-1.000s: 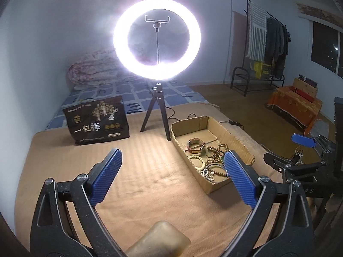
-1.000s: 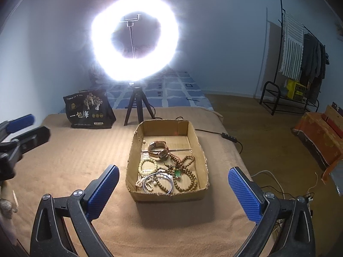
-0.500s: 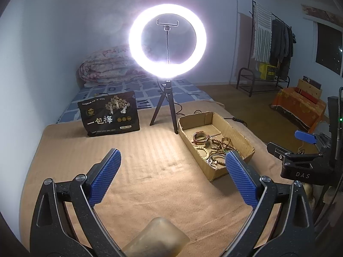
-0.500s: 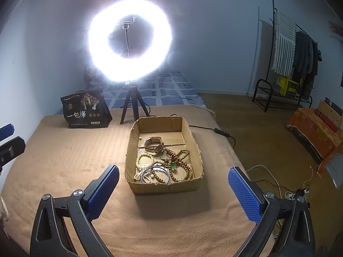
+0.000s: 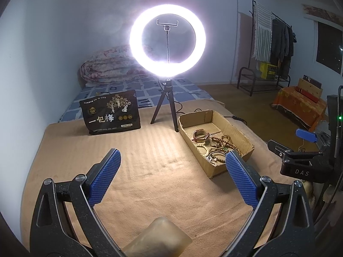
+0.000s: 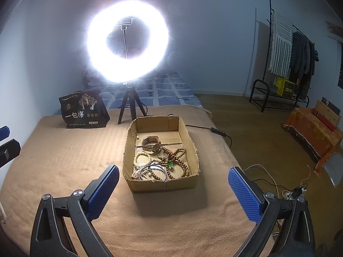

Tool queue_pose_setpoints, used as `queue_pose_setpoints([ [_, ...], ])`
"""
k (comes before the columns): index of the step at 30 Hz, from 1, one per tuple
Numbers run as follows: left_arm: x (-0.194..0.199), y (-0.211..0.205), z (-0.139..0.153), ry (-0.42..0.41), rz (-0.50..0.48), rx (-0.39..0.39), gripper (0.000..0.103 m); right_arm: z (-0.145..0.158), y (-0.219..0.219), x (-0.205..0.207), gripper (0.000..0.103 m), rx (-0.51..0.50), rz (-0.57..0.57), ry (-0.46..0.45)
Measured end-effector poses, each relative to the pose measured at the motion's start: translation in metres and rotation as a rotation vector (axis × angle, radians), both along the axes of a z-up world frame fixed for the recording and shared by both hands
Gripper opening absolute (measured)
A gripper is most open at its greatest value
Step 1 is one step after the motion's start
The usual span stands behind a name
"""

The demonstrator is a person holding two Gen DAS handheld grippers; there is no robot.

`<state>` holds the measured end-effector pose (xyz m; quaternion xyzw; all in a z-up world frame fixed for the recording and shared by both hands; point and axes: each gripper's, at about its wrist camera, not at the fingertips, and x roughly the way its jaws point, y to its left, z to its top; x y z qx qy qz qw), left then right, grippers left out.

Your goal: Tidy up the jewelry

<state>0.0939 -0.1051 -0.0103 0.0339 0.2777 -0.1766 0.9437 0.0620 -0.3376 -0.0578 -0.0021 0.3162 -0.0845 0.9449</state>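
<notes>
Both tools hang above the tan blanket (image 6: pixel 64 162) with fingers spread wide, pinching nothing. The cardboard box (image 6: pixel 161 185) of jewelry (image 6: pixel 163 160) sits straight ahead of the right tool (image 6: pixel 173 189), and ahead and to the right of the left tool (image 5: pixel 171 177). Beyond the box stands a lit ring light (image 5: pixel 167 40).

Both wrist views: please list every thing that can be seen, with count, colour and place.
Cardboard box: one, brown, on the tan blanket, holds all jewelry.
Watch: one, brown strap, box middle.
Bead bracelets: several, brown and cream, box near half.
Metal bangle: one, silver, box near end.
Ring light: one, white, lit, on black tripod behind box.
Snack bag: one, black, left of tripod.
Tan blanket: one, covers the bed.
Clothes rack: one, black, far right.
Left gripper: blue pads, open, empty.
Right gripper: blue pads, open, empty.
</notes>
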Motion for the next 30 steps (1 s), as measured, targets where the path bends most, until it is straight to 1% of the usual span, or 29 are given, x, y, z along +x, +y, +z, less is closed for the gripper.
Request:
queue_pose_setpoints([
  [30,-0.0004,-0.0030,-0.0003,-0.001,0.000,0.009,0.100,-0.0016,-0.0075,-0.0045,0.103,0.001,-0.012,0.001],
])
